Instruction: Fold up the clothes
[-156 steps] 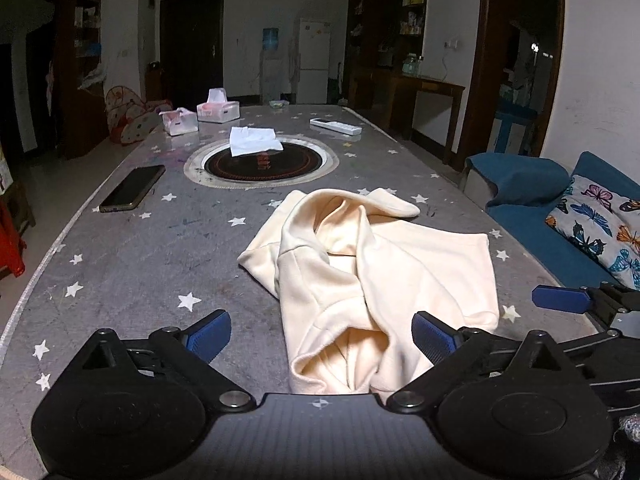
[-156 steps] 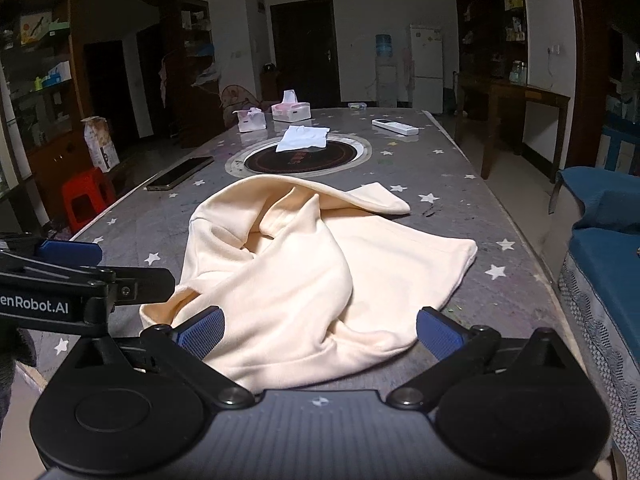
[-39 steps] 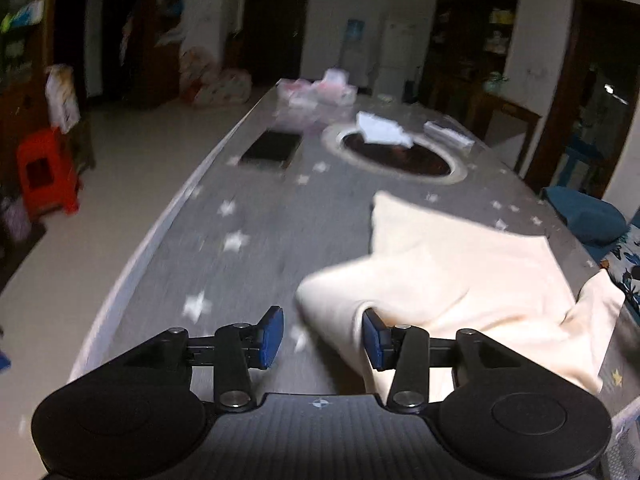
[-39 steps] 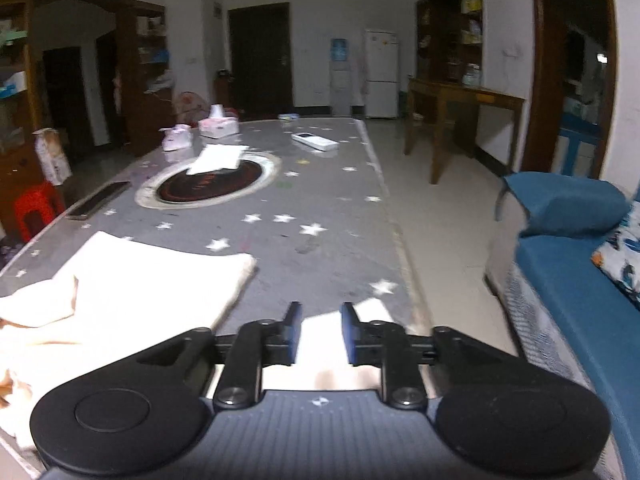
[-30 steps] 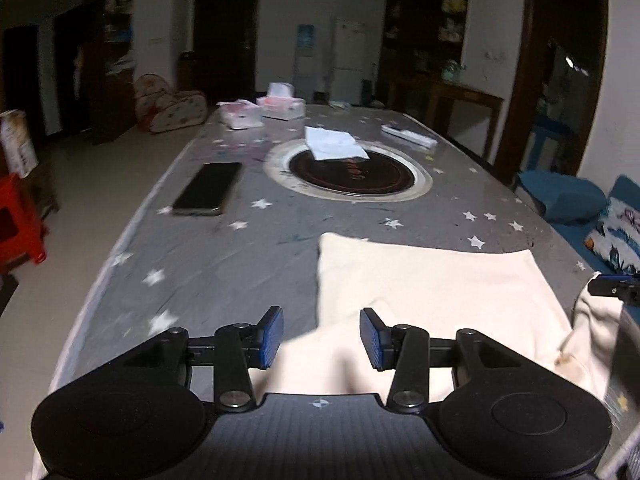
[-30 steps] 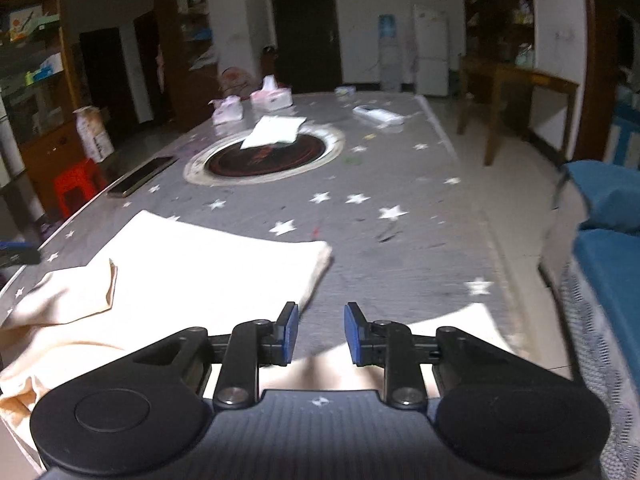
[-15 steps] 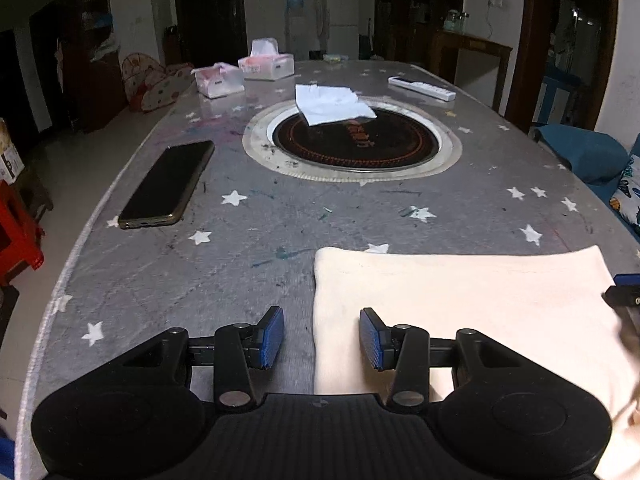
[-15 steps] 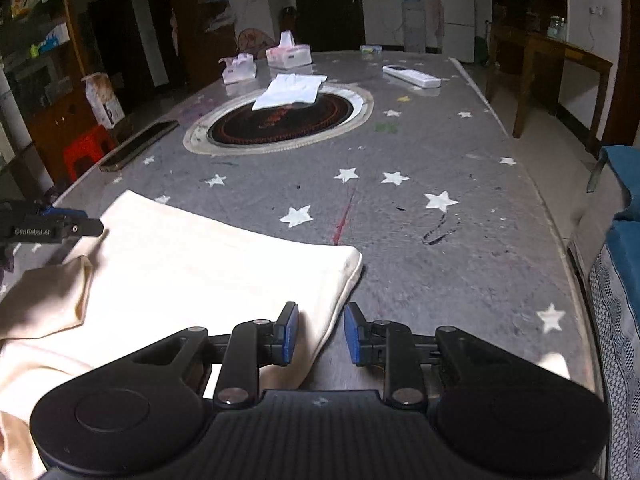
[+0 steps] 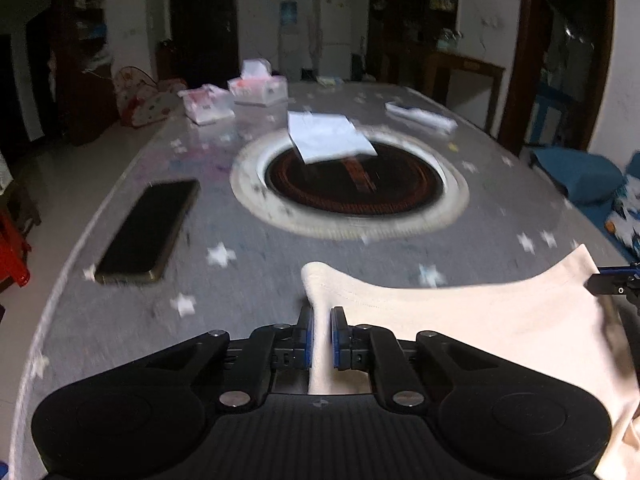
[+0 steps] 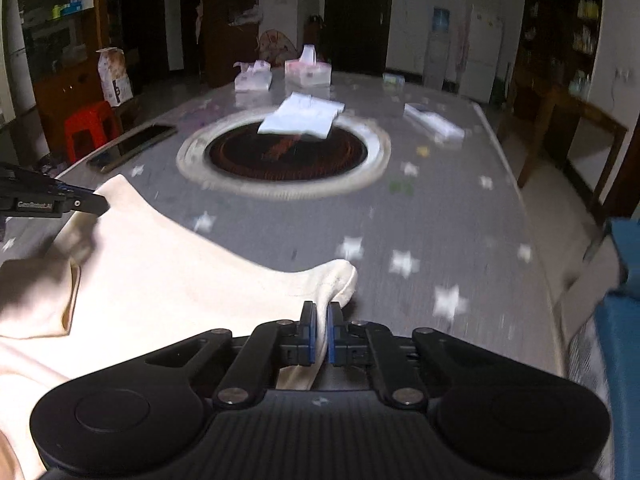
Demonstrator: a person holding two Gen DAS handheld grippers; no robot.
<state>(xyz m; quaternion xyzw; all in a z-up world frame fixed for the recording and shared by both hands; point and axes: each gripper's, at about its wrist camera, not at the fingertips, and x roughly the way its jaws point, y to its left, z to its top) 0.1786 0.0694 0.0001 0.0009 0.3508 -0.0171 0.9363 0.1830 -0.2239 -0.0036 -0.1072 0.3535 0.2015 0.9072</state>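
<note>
A cream garment point(image 9: 460, 320) lies spread on the grey star-patterned table point(image 9: 240, 280), its far edge stretched between my two grippers. In the left wrist view my left gripper point(image 9: 320, 320) has its jaws closing on the garment's far left corner, with cloth pinched between the blue pads. In the right wrist view my right gripper point(image 10: 319, 316) has its jaws closing on the far right corner of the garment point(image 10: 180, 272), again with cloth between the pads. Each gripper shows at the other view's edge: the right gripper point(image 9: 612, 280) and the left gripper point(image 10: 80, 202). A sleeve fold lies at the near left point(image 10: 36, 300).
A black phone point(image 9: 148, 228) lies left of the garment. A round hotplate point(image 9: 352, 188) with a white tissue point(image 9: 328, 140) on it sits just beyond. Tissue boxes point(image 9: 260, 88) and a remote point(image 9: 420, 118) lie at the far end. A blue sofa point(image 10: 620, 340) borders the right side.
Both grippers moved forward along the table toward the hotplate and shut on the garment's far corners. The far edge now sags between them instead of lying straight.
</note>
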